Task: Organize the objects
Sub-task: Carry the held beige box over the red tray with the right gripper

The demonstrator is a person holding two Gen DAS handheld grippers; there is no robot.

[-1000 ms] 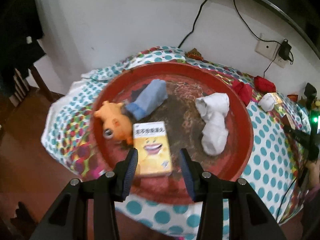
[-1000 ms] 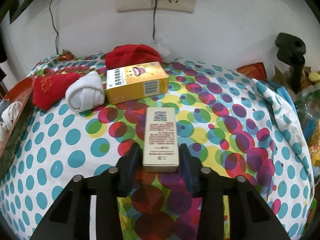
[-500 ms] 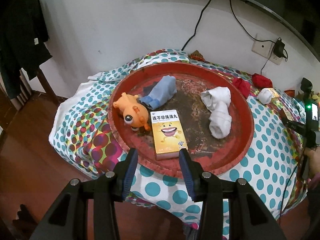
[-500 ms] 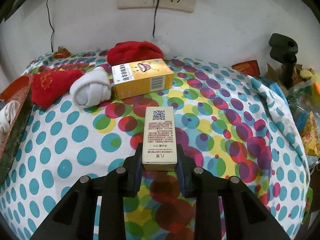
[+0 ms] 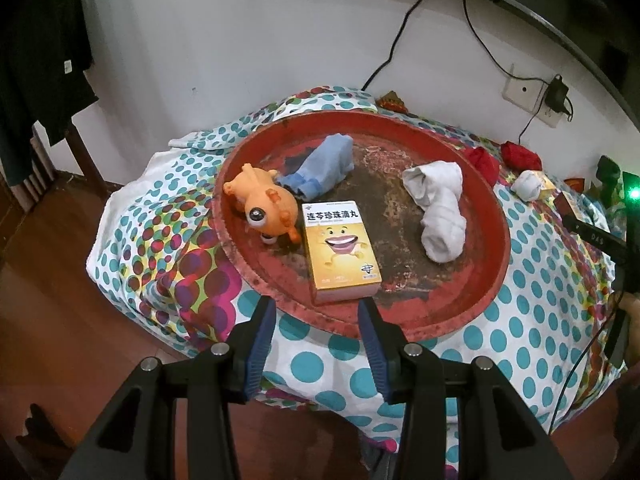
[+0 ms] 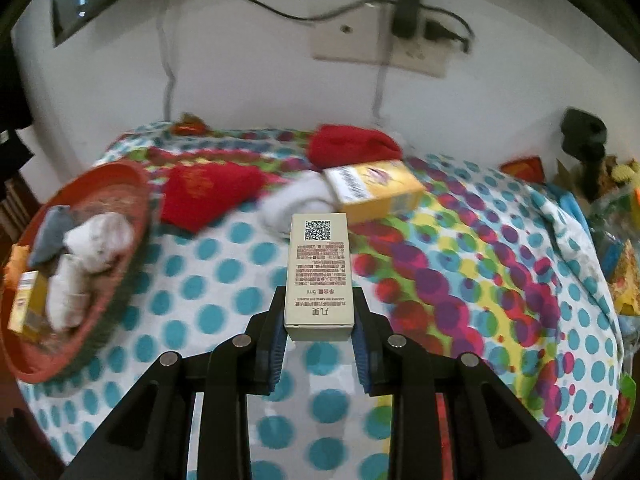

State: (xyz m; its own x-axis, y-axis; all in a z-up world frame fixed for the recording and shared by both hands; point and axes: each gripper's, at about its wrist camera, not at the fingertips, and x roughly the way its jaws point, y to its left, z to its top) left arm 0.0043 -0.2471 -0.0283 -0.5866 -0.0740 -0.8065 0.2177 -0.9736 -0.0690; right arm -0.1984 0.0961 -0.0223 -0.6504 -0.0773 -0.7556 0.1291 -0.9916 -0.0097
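Observation:
A round red tray (image 5: 256, 280) on the dotted cloth holds a yellow box (image 5: 340, 252), an orange toy (image 5: 268, 208), a blue sock (image 5: 324, 168) and a white sock (image 5: 440, 208). My left gripper (image 5: 318, 316) is open and empty, just short of the tray's near rim. My right gripper (image 6: 319, 320) is shut on a beige box (image 6: 319, 268) and holds it lifted above the cloth. The tray (image 6: 120, 272) lies to its left. Beyond it lie a second yellow box (image 6: 376, 188), a white sock roll (image 6: 300, 200) and two red cloths (image 6: 204, 190).
The white wall with a socket (image 6: 380, 52) and cables is close behind the table. A black stand (image 6: 584, 148) and clutter sit at the right edge. A chair (image 5: 76, 148) and wooden floor (image 5: 48, 280) are to the left of the table.
My right gripper has closed on the beige box and lifted it, turning left towards the tray. My left gripper has pulled back from the yellow box, off the tray.

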